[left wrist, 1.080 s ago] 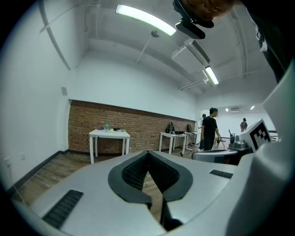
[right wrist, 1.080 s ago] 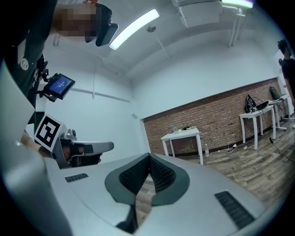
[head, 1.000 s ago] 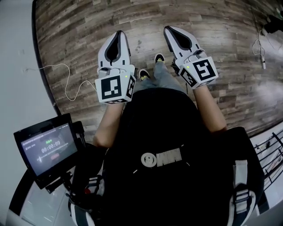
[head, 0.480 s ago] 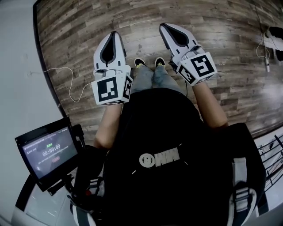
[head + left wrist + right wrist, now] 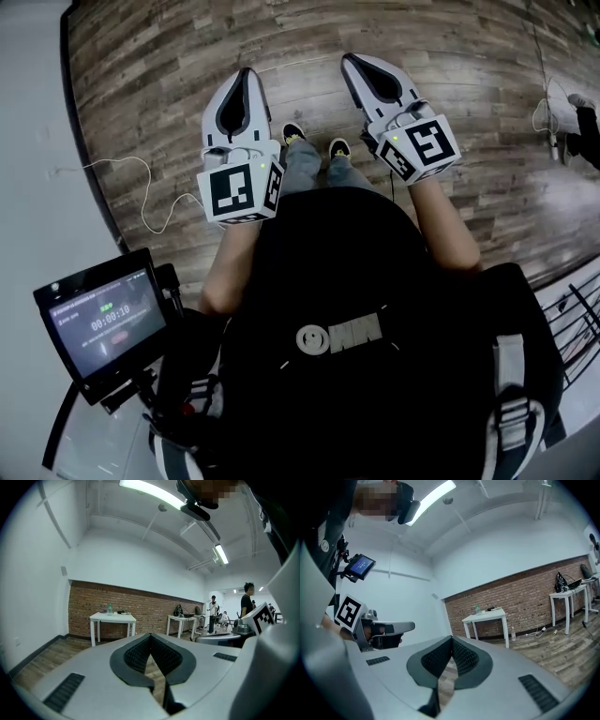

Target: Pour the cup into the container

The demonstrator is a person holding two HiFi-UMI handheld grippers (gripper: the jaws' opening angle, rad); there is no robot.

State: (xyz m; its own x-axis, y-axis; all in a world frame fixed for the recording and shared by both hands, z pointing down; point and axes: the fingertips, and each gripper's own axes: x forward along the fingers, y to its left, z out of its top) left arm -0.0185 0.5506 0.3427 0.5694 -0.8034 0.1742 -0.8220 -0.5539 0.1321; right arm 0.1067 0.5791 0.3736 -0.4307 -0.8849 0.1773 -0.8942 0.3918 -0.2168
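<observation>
Held left gripper (image 5: 246,73) and right gripper (image 5: 351,60) pinched closed on nothing above wooden floor (image 5: 169,84), seeing no cup to judge for weight or grip.

left tool (image 5: 246,73) closed, right tool (image 5: 351,61) closed

Two grippers out front: left gripper (image 5: 246,75), right gripper (image 5: 356,62). Two marker cubes, left cube (image 5: 239,190) and right cube (image 5: 427,147). Two shoes, left shoe (image 5: 294,133) and right shoe (image 5: 337,148). One screen (image 5: 108,321), one white cable (image 5: 141,183). Farther off, two white tables, near table (image 5: 112,617) and far table (image 5: 182,618), one bottle (image 5: 109,609), and two people standing, one (image 5: 213,605) and another (image 5: 246,603).
</observation>
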